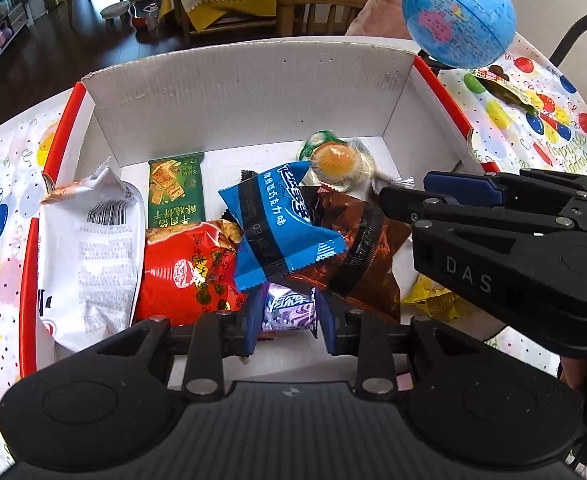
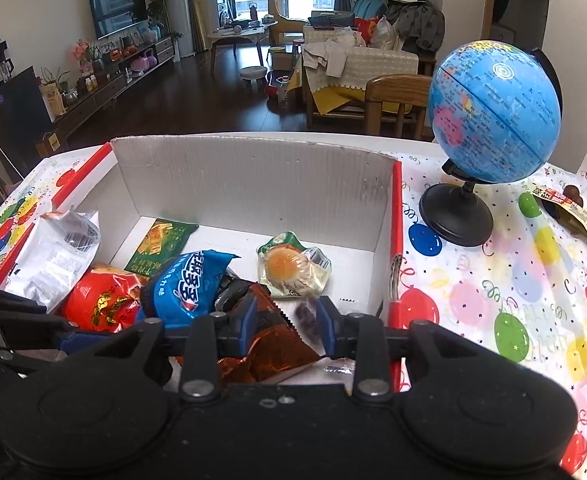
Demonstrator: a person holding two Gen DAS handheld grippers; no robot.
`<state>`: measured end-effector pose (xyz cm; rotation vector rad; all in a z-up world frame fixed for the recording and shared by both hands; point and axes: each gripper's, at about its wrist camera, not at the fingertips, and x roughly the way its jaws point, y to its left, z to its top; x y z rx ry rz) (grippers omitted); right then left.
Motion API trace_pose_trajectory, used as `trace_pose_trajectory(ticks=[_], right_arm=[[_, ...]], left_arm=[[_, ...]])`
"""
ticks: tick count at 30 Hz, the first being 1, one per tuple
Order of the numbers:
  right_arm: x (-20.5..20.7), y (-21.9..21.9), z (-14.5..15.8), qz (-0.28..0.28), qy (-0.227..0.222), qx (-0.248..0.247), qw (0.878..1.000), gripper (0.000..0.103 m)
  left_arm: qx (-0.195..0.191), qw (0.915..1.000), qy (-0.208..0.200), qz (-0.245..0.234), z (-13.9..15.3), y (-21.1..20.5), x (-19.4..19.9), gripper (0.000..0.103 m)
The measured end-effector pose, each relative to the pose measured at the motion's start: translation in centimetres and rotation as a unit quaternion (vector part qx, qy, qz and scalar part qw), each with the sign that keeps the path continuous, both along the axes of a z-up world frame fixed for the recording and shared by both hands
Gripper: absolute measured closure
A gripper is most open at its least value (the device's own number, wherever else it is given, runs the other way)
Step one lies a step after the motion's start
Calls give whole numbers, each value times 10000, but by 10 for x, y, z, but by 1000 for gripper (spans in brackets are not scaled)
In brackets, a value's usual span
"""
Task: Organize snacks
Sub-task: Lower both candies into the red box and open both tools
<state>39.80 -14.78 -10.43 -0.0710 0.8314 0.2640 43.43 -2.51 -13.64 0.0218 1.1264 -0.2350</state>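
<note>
A white cardboard box (image 1: pixel 245 92) with red edges holds several snack packets: a white bag (image 1: pixel 89 248), a red bag (image 1: pixel 185 272), a green biscuit packet (image 1: pixel 176 190), a blue packet (image 1: pixel 277 224), a brown foil packet (image 1: pixel 357 248), a clear jelly cup (image 1: pixel 337 160) and a purple packet (image 1: pixel 289 308). My left gripper (image 1: pixel 287 320) hovers open over the box's near side, the purple packet between its fingers. My right gripper (image 2: pixel 283 322) is open above the brown foil packet (image 2: pixel 269 340) in the box (image 2: pixel 253 184). It also shows in the left wrist view (image 1: pixel 405 192), at the right.
A blue globe (image 2: pixel 493 112) on a black stand sits on the balloon-print tablecloth (image 2: pixel 493 300) right of the box. One more snack packet (image 2: pixel 573 212) lies on the cloth at the far right. A wooden chair (image 2: pixel 397 96) stands beyond the table.
</note>
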Motion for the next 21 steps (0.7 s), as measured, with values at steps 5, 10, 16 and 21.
trace_pose_trajectory(ticks=[5, 10, 16, 21], right_arm=[[-7, -4, 5, -60, -15, 24, 10000, 66], [-20, -6, 17, -86, -101, 54, 9999, 60], [-42, -8, 37, -89, -314, 152, 9994, 48], [-61, -10, 55, -161, -531, 265, 9981, 39]], left_arm=[[-101, 9999, -104, 64, 8, 5, -8, 43], [-148, 9994, -231, 195, 21, 12, -18, 43], [-141, 9983, -472, 307, 41, 22, -35, 39], [-125, 9965, -705, 428, 60, 31, -52, 38]])
